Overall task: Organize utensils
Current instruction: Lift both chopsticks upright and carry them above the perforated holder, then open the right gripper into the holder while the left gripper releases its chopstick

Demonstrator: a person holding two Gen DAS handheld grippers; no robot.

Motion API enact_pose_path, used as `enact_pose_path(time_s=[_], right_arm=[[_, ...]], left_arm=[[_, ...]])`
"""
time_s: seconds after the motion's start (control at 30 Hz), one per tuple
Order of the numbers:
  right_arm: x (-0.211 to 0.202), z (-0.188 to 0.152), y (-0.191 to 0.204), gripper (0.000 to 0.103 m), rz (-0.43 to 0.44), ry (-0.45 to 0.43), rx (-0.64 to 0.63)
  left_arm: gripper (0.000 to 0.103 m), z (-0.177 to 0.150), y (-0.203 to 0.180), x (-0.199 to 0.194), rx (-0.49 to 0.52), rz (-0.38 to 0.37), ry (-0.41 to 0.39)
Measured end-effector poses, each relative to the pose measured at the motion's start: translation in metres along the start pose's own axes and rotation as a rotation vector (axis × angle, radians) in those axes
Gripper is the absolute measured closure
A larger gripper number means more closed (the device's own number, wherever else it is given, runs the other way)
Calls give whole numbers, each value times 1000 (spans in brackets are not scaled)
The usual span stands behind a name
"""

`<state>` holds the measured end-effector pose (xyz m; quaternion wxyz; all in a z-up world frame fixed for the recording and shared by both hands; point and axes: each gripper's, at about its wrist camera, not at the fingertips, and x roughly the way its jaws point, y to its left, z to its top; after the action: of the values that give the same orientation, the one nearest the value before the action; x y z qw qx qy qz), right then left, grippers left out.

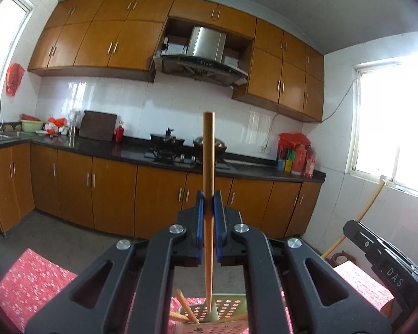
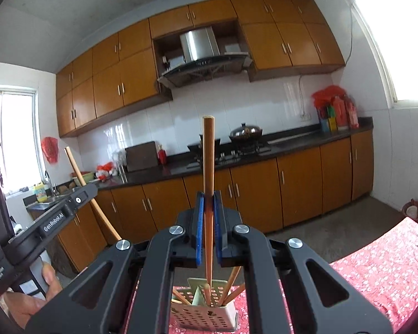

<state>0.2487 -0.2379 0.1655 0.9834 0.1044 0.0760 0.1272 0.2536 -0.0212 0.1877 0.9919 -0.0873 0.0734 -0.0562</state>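
My left gripper (image 1: pixel 208 200) is shut on an upright wooden chopstick (image 1: pixel 208 150); its lower tip reaches into a pale green perforated utensil holder (image 1: pixel 225 310) below the jaws, where other chopsticks (image 1: pixel 184 304) lean. My right gripper (image 2: pixel 208 200) is shut on another upright wooden chopstick (image 2: pixel 208 156), its lower end inside the same holder (image 2: pixel 206 313) with several chopsticks (image 2: pixel 232 284). The left gripper (image 2: pixel 55 217) with its chopstick (image 2: pixel 86 189) shows at the left of the right wrist view. The right gripper body (image 1: pixel 381 261) shows at the right of the left wrist view.
The holder stands on a table with a red patterned cloth (image 2: pixel 381 272), which also shows in the left wrist view (image 1: pixel 33 281). Behind are wooden kitchen cabinets (image 1: pixel 111 194), a dark counter (image 1: pixel 97 146) with a stove and woks (image 2: pixel 245 133), and a grey floor.
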Motion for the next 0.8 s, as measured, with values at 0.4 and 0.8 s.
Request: enact_pose_path(time_s=[0.4,0.8], right_arm=[[3,-14,-3,55,8,49,10],[-66,-10,-10,26,-24,18,-13]], left_arm=[[66,-21,22,16,-18,26,78],[32,-22,66,-75,-4,71,85]])
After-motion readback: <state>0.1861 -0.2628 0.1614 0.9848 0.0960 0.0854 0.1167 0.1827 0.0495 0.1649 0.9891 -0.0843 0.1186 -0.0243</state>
